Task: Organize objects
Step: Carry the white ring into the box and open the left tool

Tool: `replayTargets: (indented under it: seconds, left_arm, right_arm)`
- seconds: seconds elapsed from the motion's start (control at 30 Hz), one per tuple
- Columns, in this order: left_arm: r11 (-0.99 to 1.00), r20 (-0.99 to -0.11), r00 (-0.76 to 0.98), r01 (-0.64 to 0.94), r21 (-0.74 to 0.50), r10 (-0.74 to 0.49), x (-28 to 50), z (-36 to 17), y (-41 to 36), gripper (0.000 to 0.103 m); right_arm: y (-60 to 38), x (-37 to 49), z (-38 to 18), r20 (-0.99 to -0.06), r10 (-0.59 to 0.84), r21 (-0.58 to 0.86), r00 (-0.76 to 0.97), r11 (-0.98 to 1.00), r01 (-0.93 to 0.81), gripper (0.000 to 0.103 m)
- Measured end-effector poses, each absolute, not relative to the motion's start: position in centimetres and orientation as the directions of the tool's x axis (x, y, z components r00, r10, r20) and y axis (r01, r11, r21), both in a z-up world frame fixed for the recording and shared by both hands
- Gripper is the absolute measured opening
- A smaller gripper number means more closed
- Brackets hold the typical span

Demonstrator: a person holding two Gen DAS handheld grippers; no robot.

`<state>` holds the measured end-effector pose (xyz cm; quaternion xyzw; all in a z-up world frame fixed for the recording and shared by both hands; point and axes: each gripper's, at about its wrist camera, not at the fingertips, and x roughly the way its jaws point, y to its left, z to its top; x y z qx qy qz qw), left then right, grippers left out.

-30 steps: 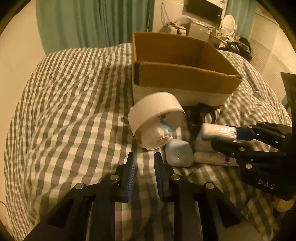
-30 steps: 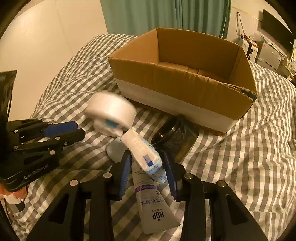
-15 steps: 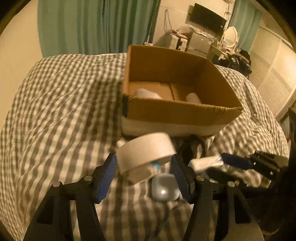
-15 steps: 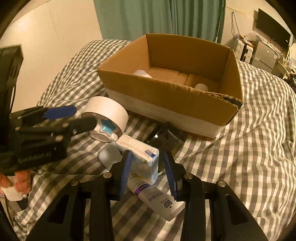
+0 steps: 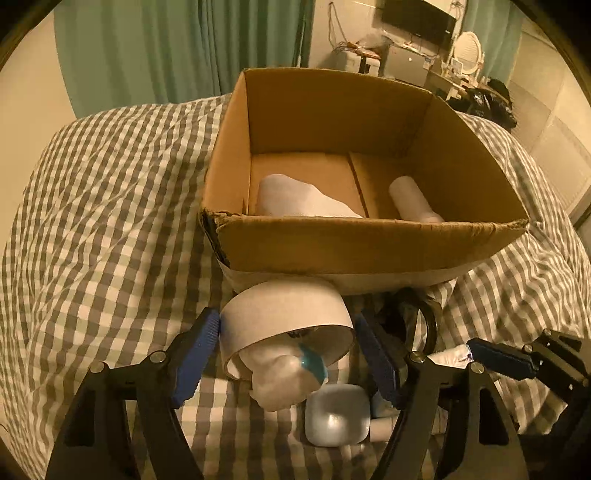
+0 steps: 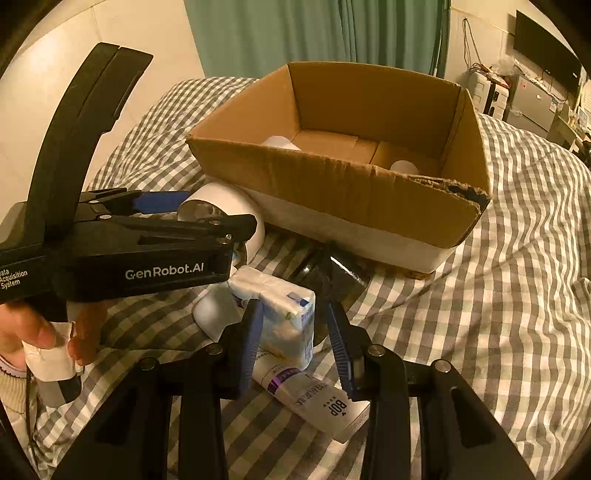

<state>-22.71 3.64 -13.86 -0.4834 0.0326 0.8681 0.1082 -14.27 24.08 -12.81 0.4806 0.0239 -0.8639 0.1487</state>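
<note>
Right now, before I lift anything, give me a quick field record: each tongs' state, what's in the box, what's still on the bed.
left tongs: pads against both sides of the white roll, seemingly gripped
right tongs: open, straddling the tissue pack, one pad apart from it
box: on the bed, open top
in box: white pouch left, white bottle right
on bed: roll, tissue pack, tube, white case, dark jar

Teal curtains behind checked bedspread; wall-mounted TV, round mirror at far right.
</note>
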Motion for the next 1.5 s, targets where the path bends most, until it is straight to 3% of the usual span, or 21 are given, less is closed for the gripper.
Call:
replayTargets:
  seconds: [0.33,0.8,1.5]
  left_arm:
    - [-0.975,-0.809,-0.561,-0.212,-0.067,0.177,-20.0,-10.6,2.8,0.076]
    - [-0.970,-0.669,-0.717,-0.240,-0.030,0.198,-15.2,-0.7,2.7,0.076]
    - [-0.976,-0.637,-0.753,-0.219,0.007,0.165,-13.9,2.1,2.4,0.076]
  right_arm:
    - [24.4,-12.7,-11.0,-0.817,-0.196,0.060,-0.542,-0.964,0.259,0.036]
    - [23.6,-9.0,-4.8,-0.742,-0.175,-0.003,-0.647,-0.964,0.265,0.036]
    - [23.8,-9.8,2.1,-0.657,-0.135,-0.068,-0.741,-0.969,0.237,0.036]
